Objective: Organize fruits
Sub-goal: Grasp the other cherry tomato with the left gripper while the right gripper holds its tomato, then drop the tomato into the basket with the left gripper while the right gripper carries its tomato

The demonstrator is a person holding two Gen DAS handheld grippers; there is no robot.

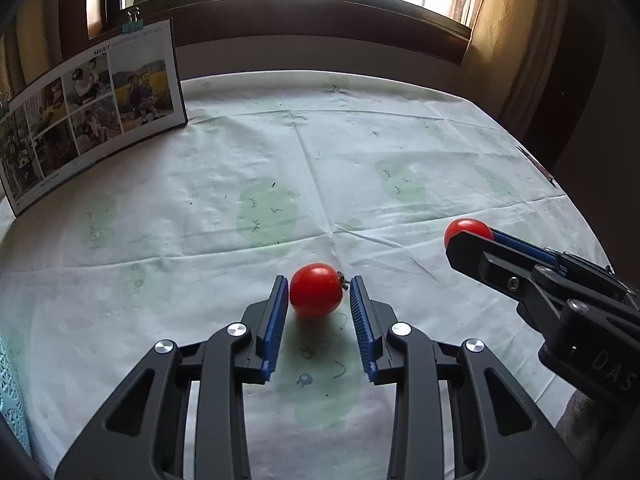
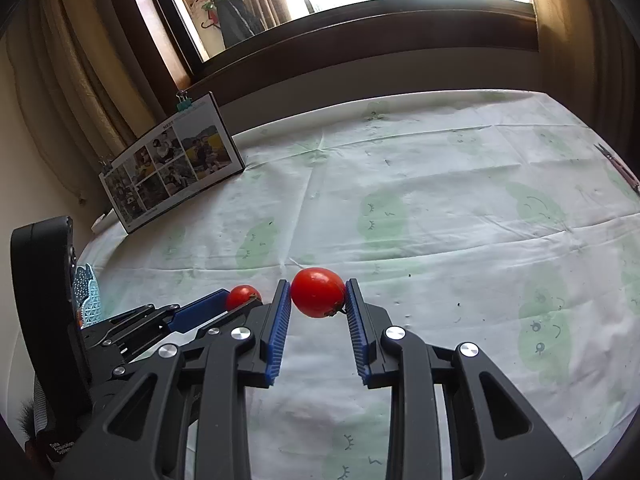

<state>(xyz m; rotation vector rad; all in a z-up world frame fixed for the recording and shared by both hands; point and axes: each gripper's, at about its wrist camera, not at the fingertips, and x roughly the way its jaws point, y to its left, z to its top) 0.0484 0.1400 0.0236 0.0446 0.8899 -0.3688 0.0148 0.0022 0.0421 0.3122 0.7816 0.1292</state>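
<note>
Both grippers loaded: left gripper (image 1: 319, 286) clamps a cherry tomato (image 1: 316, 289) between its blue pads, right gripper (image 2: 317, 290) pinches another tomato (image 2: 317, 292) at its fingertips. Neither placed yet — teal basket (image 2: 89, 294) sits left of both, so drop-off likely remains.

Table (image 1: 400, 92) covered edge to edge by a white cloth (image 1: 360, 152), creased along fold lines, printed with pale green blobs bearing small cartoon marks, a few dark specks scattered on it. Far left, a photo collage board (image 1: 92, 120) stands upright on the cloth, tilted back, with a green binder clip (image 1: 134, 22) on its top edge; near left edge, a turquoise perforated basket (image 2: 90, 296), only partly in view. At the right edge lies a thin dark pen-like object (image 2: 618, 168), too small to identify, well apart from both.
</note>
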